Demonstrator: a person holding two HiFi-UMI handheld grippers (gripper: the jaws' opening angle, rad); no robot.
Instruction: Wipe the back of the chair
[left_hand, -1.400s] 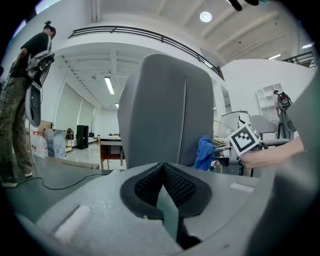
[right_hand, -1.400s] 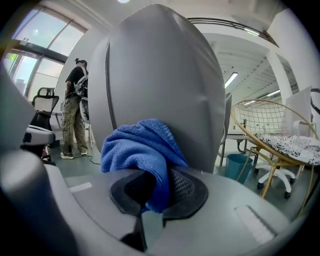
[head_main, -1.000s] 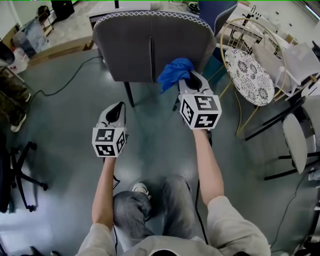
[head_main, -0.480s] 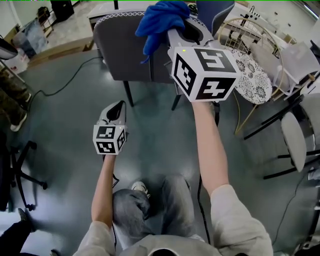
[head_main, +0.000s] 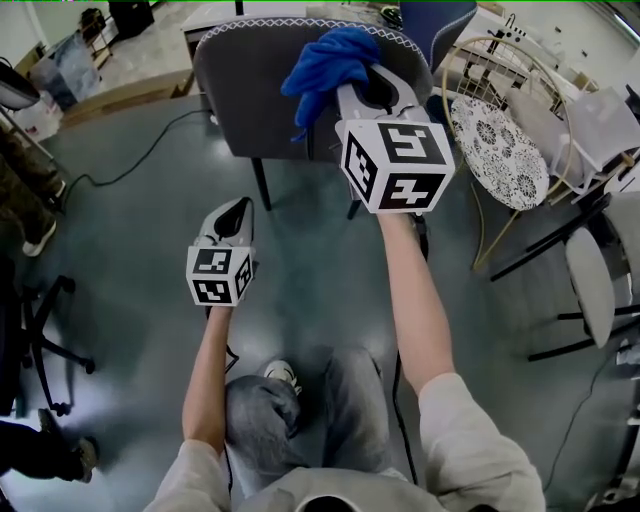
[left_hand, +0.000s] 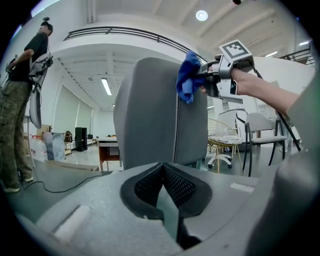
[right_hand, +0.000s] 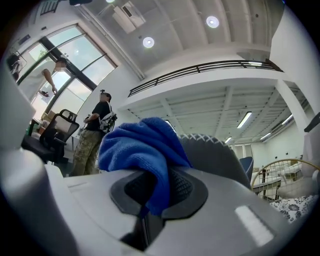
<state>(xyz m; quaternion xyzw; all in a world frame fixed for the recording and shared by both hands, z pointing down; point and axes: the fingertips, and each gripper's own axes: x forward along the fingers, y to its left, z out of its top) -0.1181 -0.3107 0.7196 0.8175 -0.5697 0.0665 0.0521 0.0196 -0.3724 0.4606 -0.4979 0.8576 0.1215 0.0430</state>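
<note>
The chair (head_main: 270, 90) stands straight ahead of both sets of jaws, its grey back facing them. A seam runs down the middle of the back.

The cloth (head_main: 325, 62) is a blue bunch that spills forward and up from the right gripper (head_main: 378, 88), whose jaws are clamped on one fold of it. In the left gripper view the bunch lies at the upper part of the back, just right of the seam. It looks to be touching or very nearly so.

To wipe well, the loose bunch should lead, between the jaw tips and the fabric, so that only cloth rubs the chair. Firm, even pressure and overlapping strokes from the top trim downward would probably cover the panel. The grip should not slacken, since only a little cloth sits between the jaws.

The left gripper (head_main: 238, 212) hangs lower and nearer the person, well short of the chair. Its jaws are closed together on nothing. It could brace the chair's edge, as a push might slide the legs on the smooth floor (head_main: 150, 230).
</note>
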